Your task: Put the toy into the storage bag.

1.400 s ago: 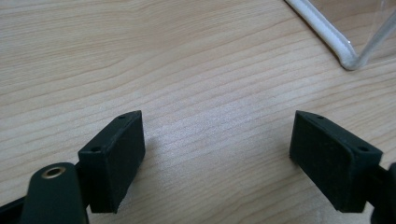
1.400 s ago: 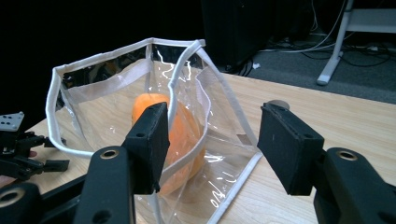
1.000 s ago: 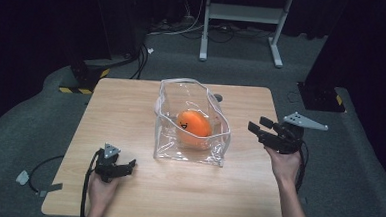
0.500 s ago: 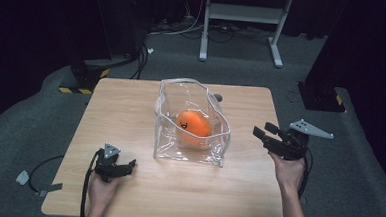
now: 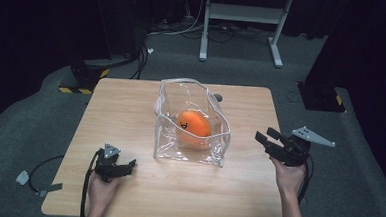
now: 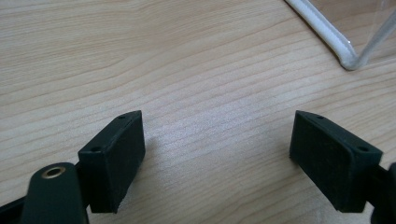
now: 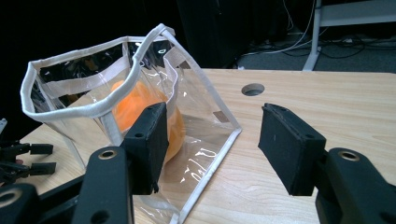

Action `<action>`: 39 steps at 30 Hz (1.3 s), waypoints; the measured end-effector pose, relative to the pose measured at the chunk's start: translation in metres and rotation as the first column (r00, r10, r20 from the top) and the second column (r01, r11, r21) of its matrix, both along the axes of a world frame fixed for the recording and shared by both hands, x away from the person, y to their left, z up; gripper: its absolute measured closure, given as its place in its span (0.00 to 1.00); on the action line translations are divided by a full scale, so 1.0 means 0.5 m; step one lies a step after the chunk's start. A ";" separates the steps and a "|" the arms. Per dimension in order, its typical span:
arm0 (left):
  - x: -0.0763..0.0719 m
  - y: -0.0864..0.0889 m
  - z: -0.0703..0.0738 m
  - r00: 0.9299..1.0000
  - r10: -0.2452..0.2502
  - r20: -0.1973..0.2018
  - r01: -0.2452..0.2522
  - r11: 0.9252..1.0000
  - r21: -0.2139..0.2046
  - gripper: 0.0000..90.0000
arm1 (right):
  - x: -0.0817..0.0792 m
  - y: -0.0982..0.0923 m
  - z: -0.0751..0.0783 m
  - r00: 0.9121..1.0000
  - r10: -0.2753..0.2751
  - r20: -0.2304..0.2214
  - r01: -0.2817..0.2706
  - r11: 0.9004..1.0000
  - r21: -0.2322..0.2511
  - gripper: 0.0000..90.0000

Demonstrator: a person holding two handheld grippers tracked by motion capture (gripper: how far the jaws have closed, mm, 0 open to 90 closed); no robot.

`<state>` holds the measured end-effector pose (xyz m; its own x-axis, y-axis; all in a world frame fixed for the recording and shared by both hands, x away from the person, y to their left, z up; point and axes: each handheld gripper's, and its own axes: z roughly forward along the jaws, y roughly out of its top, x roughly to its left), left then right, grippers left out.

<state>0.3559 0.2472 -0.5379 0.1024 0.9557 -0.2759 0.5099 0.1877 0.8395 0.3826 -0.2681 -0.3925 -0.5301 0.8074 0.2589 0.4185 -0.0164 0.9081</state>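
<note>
A clear plastic bag (image 5: 190, 121) with white trim stands open in the middle of the wooden table (image 5: 131, 110). Inside it lies an orange round toy (image 5: 194, 124) with a small face; the right gripper view shows the bag (image 7: 116, 93) and the orange toy (image 7: 135, 107) through its wall. My right gripper (image 5: 264, 140) hovers open to the right of the bag, jaws apart and empty. My left gripper (image 5: 128, 164) rests low near the table's front left, open over bare wood, with the bag's white corner (image 6: 345, 58) ahead of it.
A round hole (image 7: 252, 88) is cut in the tabletop behind the bag. A white table frame (image 5: 240, 21) and cables lie on the grey floor beyond. A black box with yellow stripes (image 5: 85, 78) sits by the table's far left corner.
My right gripper has drawn back to the right and slightly toward the front, away from the bag. The left gripper and the bag have stayed put.
</note>
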 end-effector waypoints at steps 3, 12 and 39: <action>0.000 0.000 0.000 1.000 0.001 0.000 -0.001 1.000 0.000 0.20 | -0.002 -0.002 -0.008 1.000 -0.002 -0.003 0.002 1.000 0.004 0.47; 0.000 0.000 0.000 1.000 0.000 0.000 0.000 1.000 0.001 0.20 | -0.007 -0.007 -0.032 1.000 -0.017 -0.019 0.018 1.000 0.013 0.46; 0.000 0.000 0.000 1.000 0.000 -0.001 0.000 1.000 0.000 0.20 | -0.003 -0.005 -0.093 0.998 -0.037 -0.058 0.038 0.999 0.004 0.46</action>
